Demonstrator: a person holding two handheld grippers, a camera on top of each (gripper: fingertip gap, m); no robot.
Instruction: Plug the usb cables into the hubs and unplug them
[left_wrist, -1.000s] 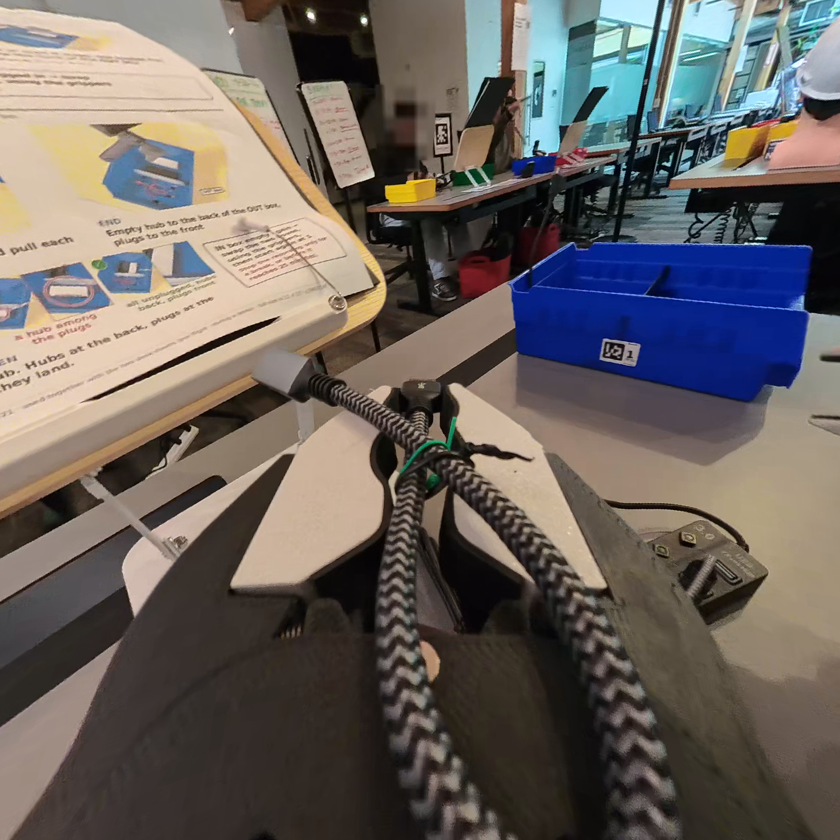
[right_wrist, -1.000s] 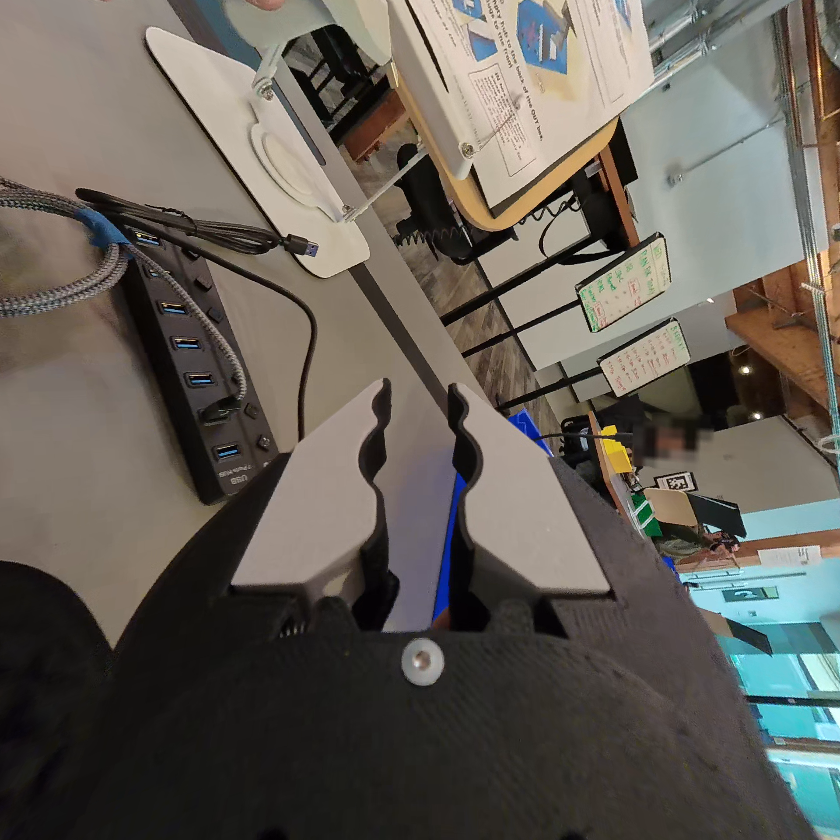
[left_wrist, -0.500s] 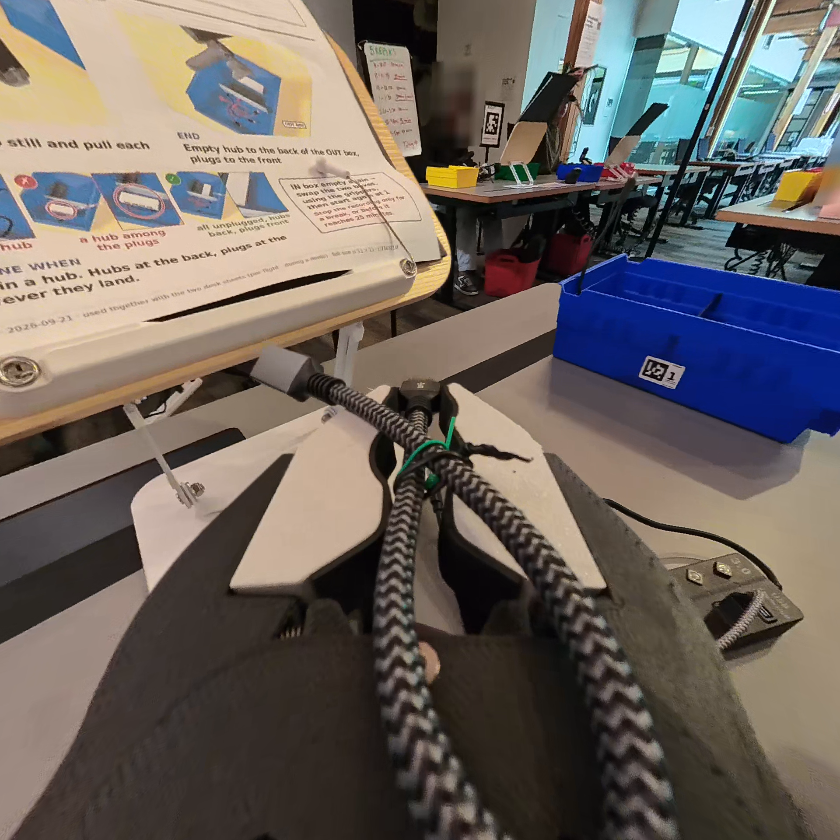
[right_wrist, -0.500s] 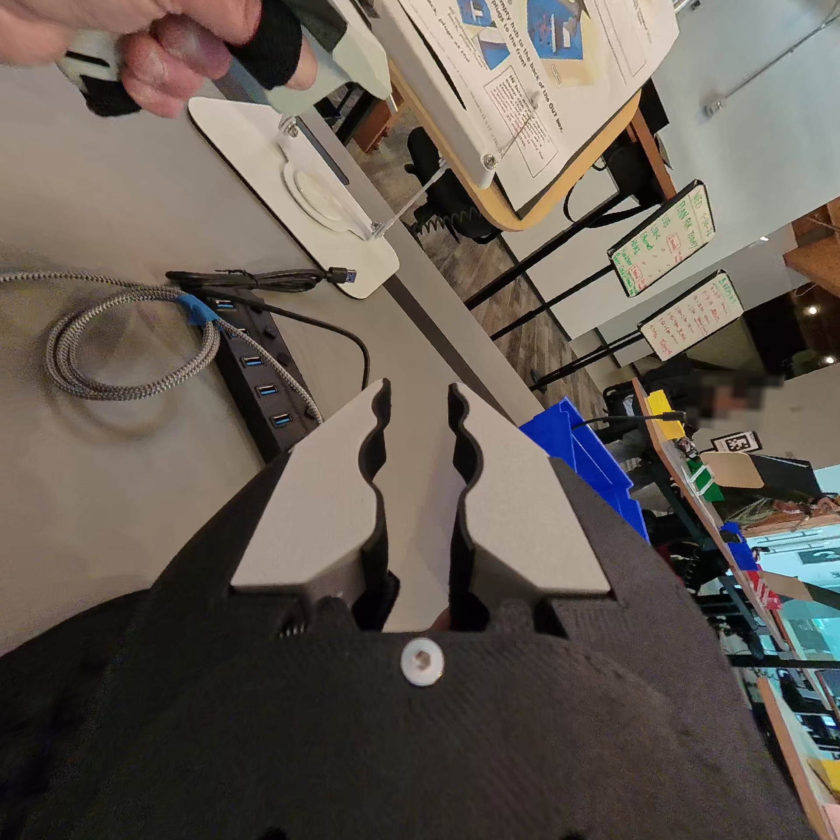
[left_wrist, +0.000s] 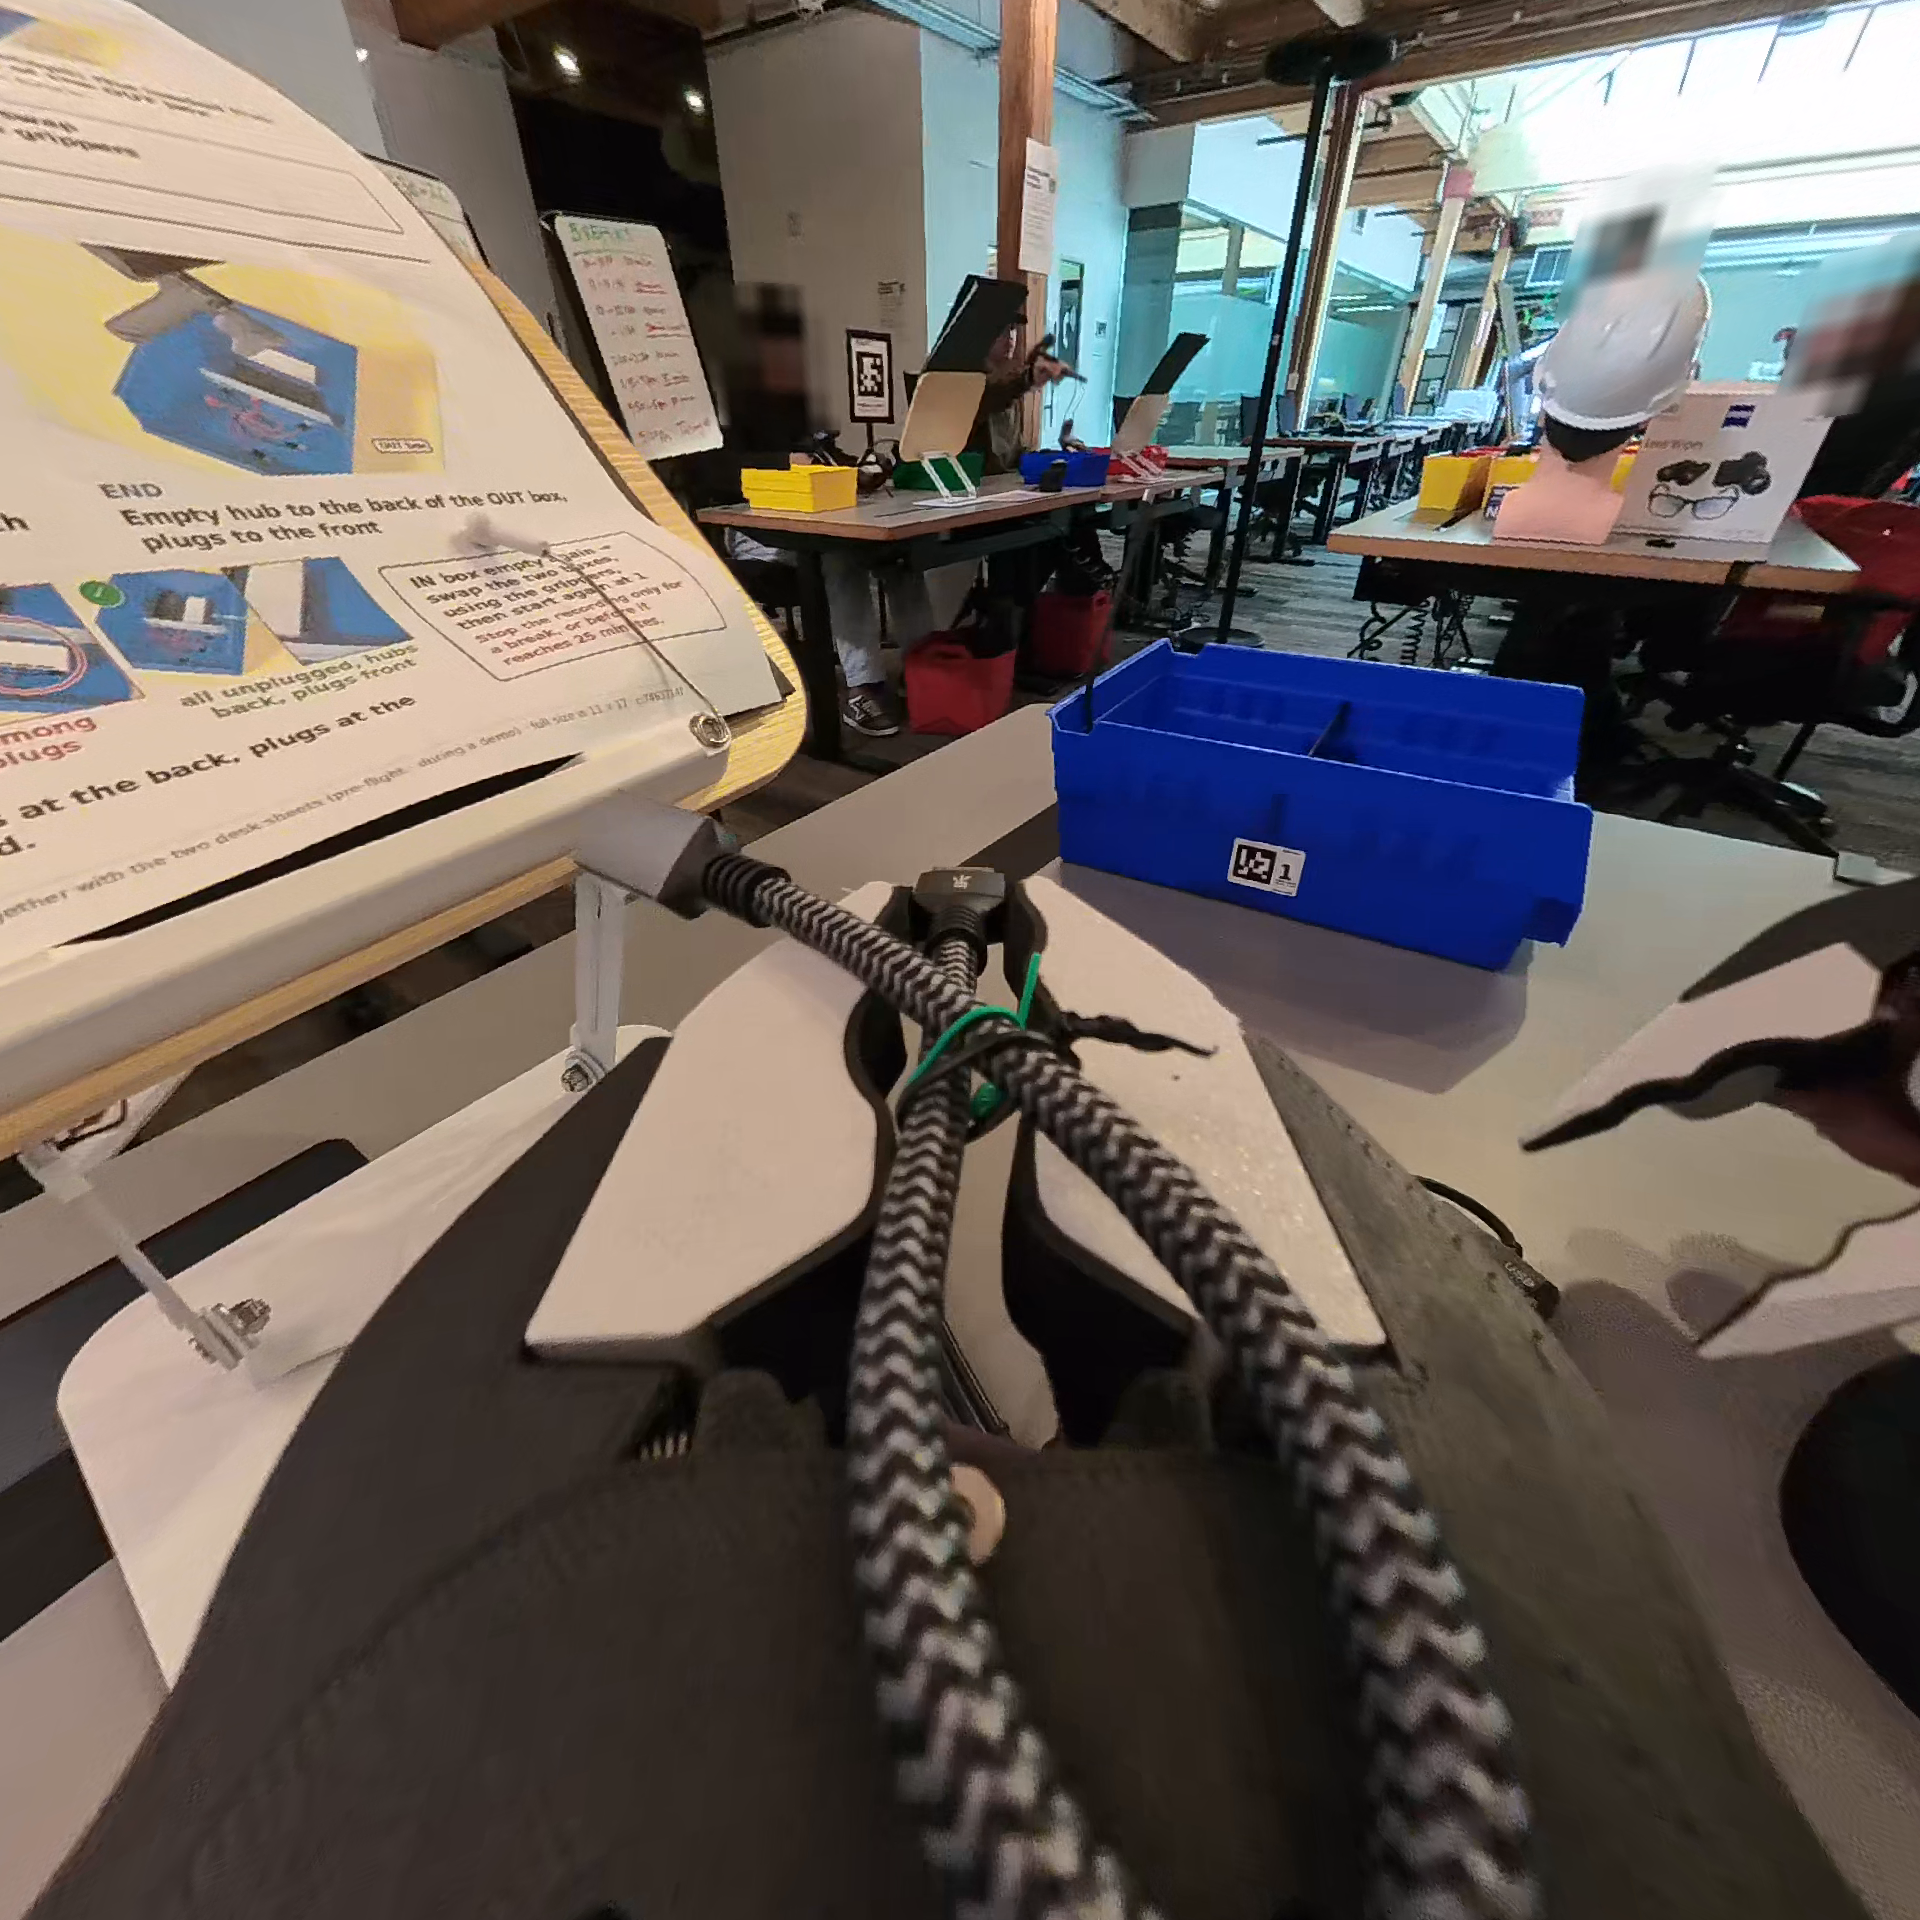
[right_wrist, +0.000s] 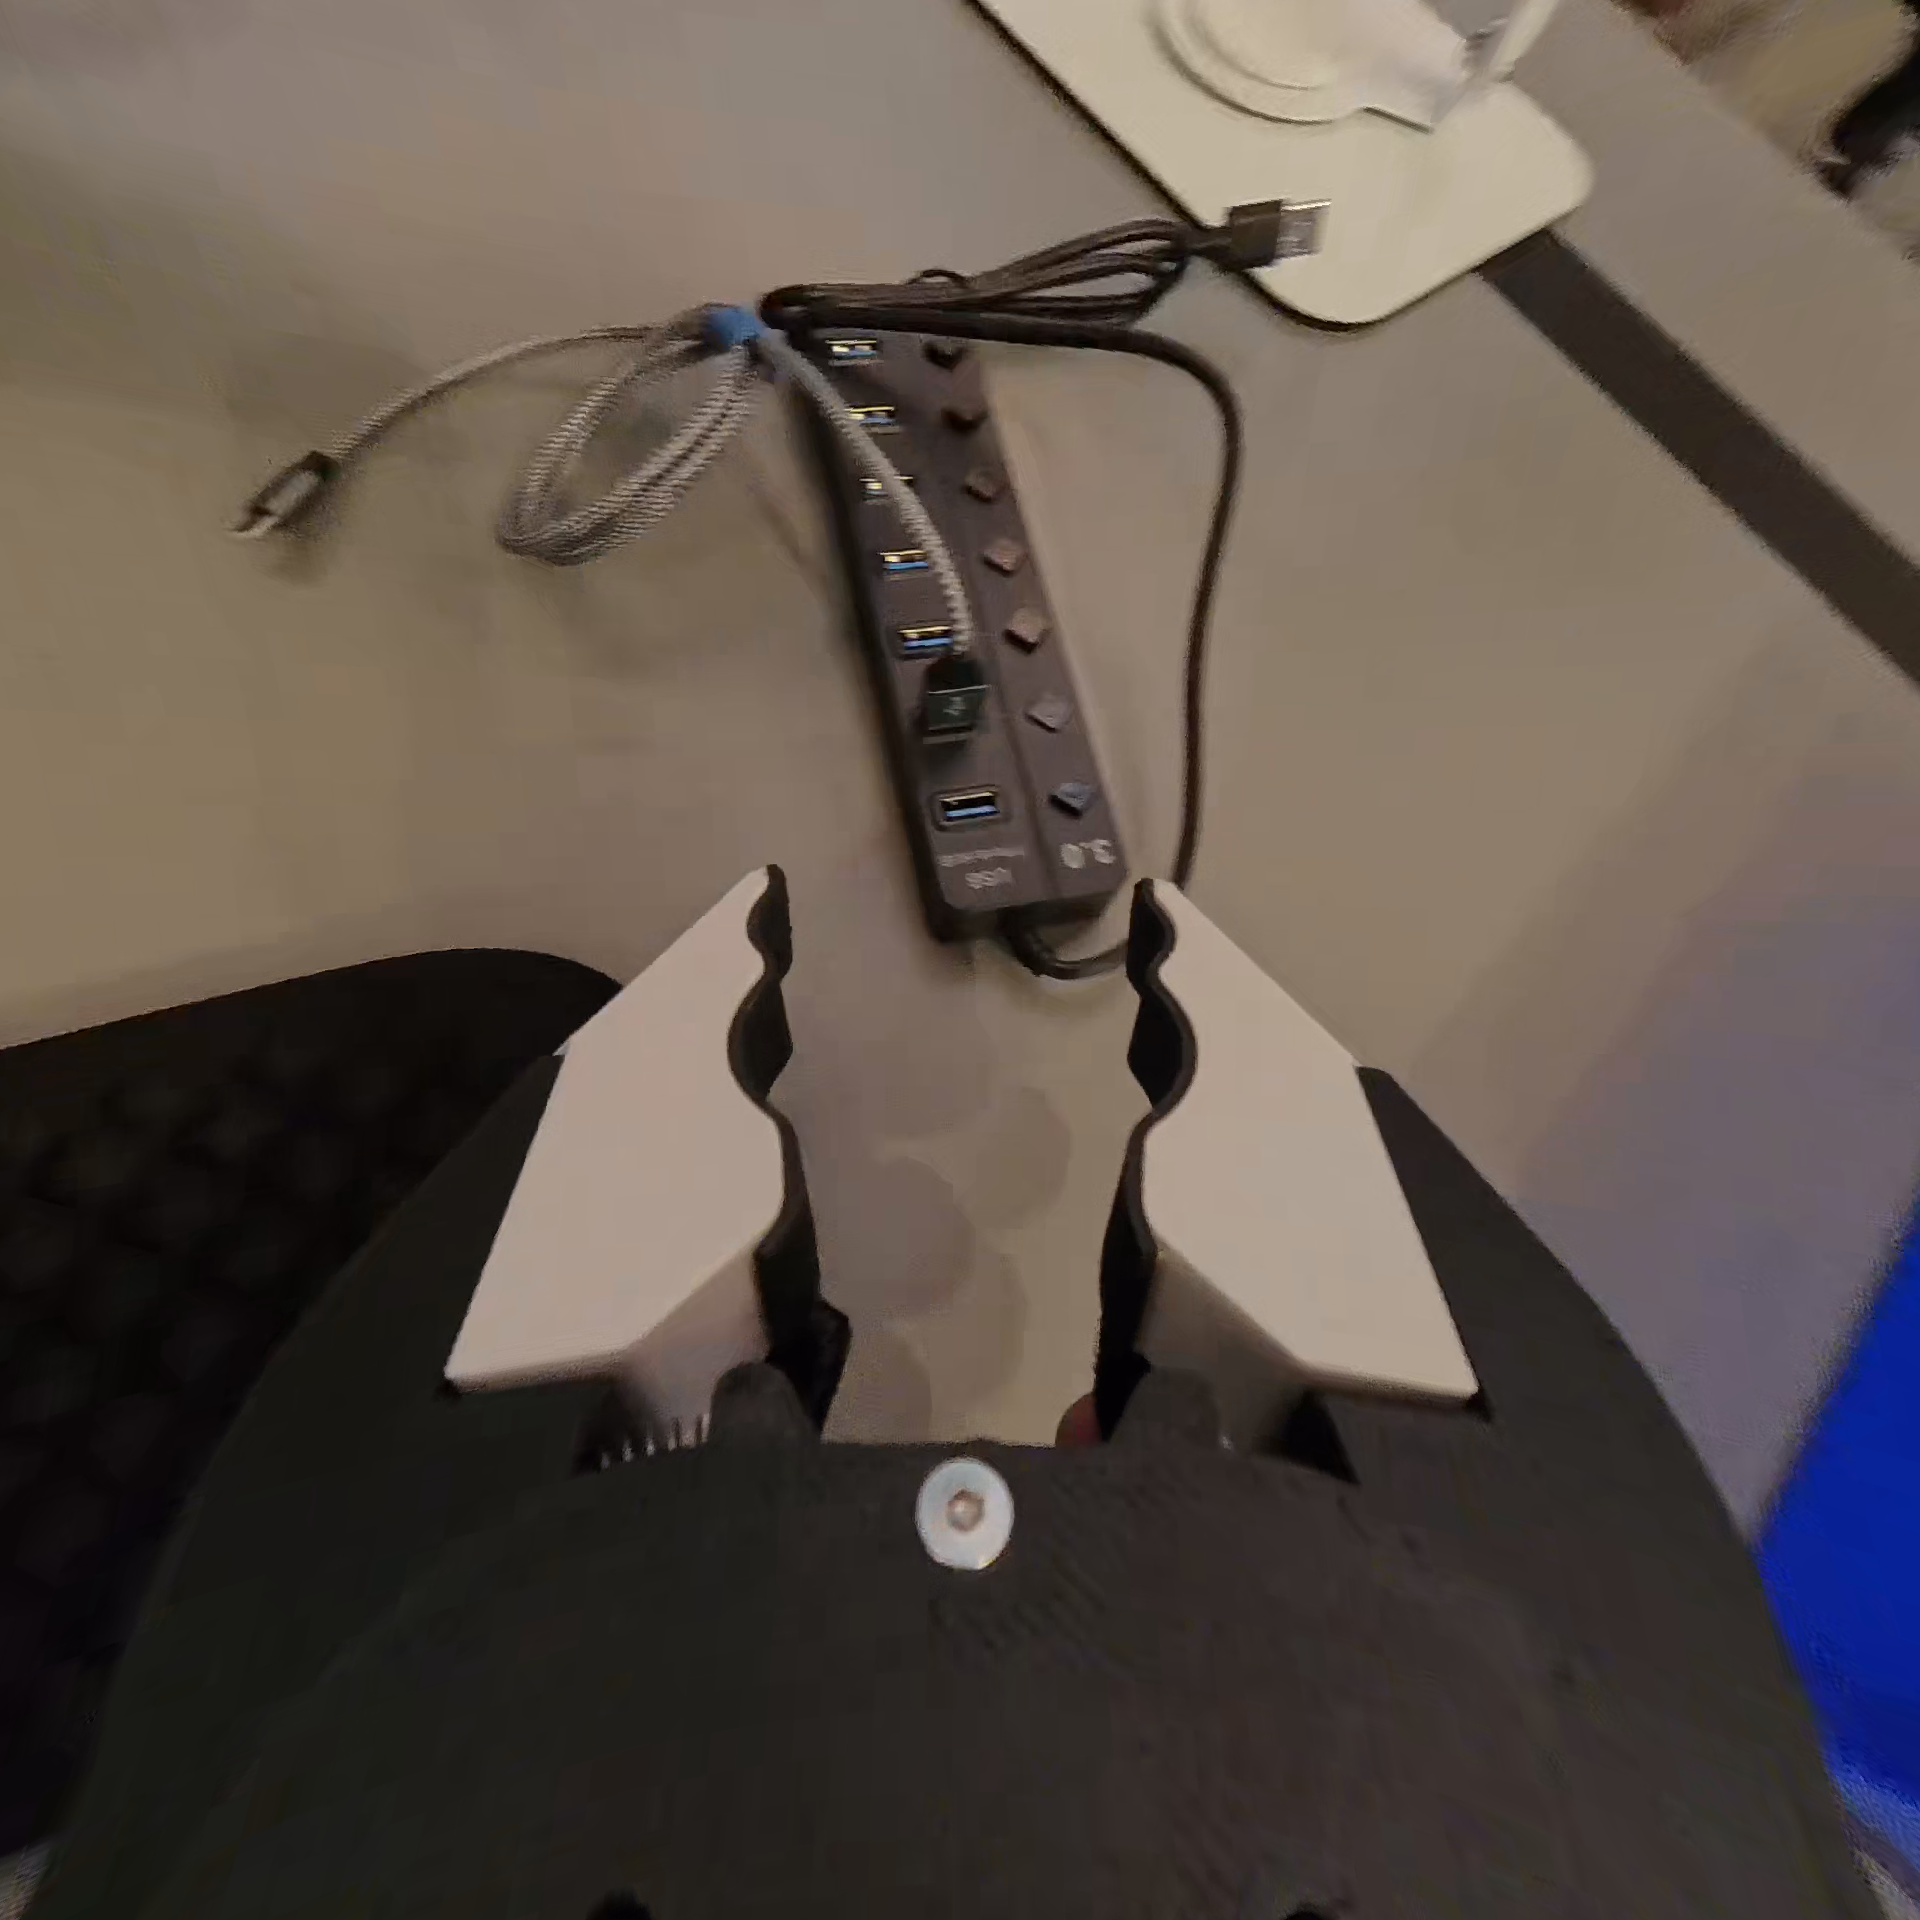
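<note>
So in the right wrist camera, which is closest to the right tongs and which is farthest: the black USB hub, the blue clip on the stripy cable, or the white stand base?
1. Black USB hub: just ahead of the open right tongs, its near end almost between the tips.
2. Blue clip: at the hub's far end, slightly left.
3. White stand base: farthest, top right.

Black tongs (right_wrist: 958, 914), white scalloped fingers (right_wrist: 634, 1164)

Braided cable (left_wrist: 935, 1195) btwn left gripper (left_wrist: 951, 904) jaws
</note>
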